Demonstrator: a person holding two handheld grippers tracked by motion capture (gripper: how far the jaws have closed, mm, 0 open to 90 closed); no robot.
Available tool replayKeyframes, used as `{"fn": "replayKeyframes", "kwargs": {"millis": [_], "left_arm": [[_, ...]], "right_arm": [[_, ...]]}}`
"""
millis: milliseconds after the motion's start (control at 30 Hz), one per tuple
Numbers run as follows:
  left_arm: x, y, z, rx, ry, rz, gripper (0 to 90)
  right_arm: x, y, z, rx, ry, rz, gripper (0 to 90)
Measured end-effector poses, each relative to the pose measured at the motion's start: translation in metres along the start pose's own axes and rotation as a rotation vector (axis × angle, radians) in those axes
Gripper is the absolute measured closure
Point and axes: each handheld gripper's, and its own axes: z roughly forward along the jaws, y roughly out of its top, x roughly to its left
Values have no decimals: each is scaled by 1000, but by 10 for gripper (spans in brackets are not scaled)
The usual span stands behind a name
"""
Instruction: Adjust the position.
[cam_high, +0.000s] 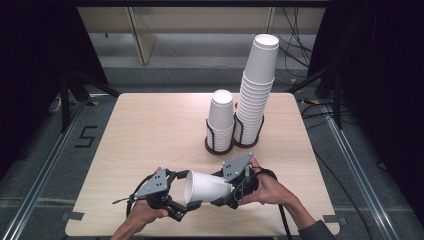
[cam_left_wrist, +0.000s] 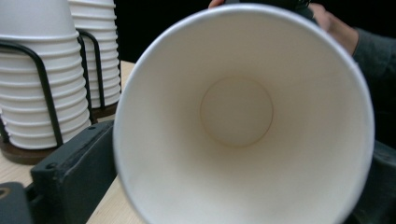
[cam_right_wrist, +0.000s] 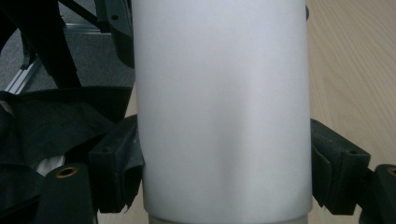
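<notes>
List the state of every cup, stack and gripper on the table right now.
Cup: on its side in the air, mouth toward the left gripper.
Right gripper: shut on the cup's base end.
Left gripper: at the cup's rim, jaws apart.
Short stack: upright in its holder.
Tall stack: upright in its holder, leaning slightly.

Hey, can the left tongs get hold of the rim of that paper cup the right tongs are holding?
Probably yes. The cup lies sideways in the right tongs, its open mouth facing the left tongs. One left jaw sits right beside the rim, and nothing stands between them.
</notes>
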Motion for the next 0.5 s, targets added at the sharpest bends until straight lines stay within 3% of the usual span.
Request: {"fn": "replayKeyframes", "kwargs": {"millis": [167,400,500], "left_arm": [[0,1,0,27,-20,26,74],[-4,5,2,85,-4,67,101],[-4,6,2,111,22,63,102]], "right_arm": [[0,-3,4,-2,14,9,235],[1,-5,11,43,1,31,219],[6,-3,14,110,-60,31,165]]}}
